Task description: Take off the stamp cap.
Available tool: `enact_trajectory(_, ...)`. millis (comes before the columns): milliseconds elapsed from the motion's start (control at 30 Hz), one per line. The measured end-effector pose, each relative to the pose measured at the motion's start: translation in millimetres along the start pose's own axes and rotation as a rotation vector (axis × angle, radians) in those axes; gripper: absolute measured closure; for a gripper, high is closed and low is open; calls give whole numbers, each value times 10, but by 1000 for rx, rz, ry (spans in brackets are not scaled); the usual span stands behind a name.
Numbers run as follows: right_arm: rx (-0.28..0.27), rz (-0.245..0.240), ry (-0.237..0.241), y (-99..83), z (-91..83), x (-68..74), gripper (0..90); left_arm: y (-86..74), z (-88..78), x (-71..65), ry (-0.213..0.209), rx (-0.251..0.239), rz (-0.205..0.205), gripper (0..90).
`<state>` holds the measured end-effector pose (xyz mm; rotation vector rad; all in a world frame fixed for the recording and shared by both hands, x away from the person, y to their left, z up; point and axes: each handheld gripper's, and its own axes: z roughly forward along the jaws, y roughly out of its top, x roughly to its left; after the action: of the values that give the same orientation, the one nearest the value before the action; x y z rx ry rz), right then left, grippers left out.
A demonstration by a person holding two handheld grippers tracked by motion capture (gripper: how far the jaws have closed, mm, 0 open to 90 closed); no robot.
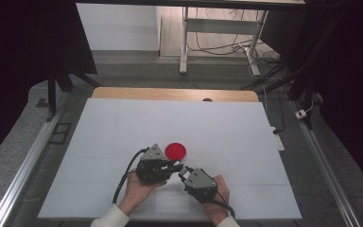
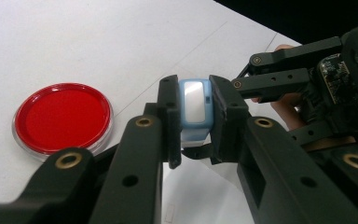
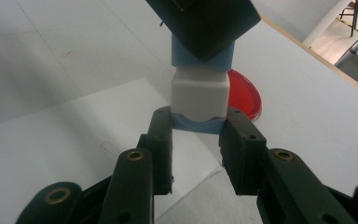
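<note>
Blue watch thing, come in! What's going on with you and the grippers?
Both grippers shut on the blue watch: left gripper on its body, right gripper on its strap end. Red dish close by, not touching. Nothing in the way.

A small light-blue plastic block with a white face (image 2: 195, 109) sits between black tools with brass-coloured screws. A round red dish with a clear rim (image 2: 61, 119) lies on the plain white counter (image 1: 123, 127).

Both hands sat low and close; the left gripper (image 1: 174, 167) and right gripper (image 1: 184, 173) met tip to tip, jaws clamped.
</note>
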<state>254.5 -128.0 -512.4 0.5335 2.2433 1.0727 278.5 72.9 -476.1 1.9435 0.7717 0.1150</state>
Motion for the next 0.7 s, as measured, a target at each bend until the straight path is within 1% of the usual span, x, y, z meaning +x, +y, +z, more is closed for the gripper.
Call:
enact_trajectory(33, 1, -5, 0, -3, -3, -5, 653, 0, 1, -3, 1, -2, 1, 753)
enact_trajectory(300, -10, 26, -11, -13, -3, 9, 653, -4, -3, 5, 0, -7, -6, 753)
enact_trajectory(333, -3, 21, -12, -10, -7, 9, 653, -4, -3, 5, 0, -7, -6, 754)
enact_trajectory(367, -9, 16, -10, -9, -2, 11, 653, -6, -6, 9, -4, -8, -8, 753)
enact_trajectory(400, -4, -3, -13, -5, -6, 9, 654, -6, -6, 9, -4, -8, -8, 754)
enact_trajectory(467, 4, -16, -11, 0, -12, 4, 653, -6, -7, 11, -7, -9, -9, 754)
enact_trajectory(567, 5, -28, -7, 4, -16, -8, 654, -6, -7, 9, -8, -11, -11, 754)
enact_trajectory(700, 4, -26, 0, 3, -20, -17, 653, -6, -6, 5, -7, -11, -10, 753)
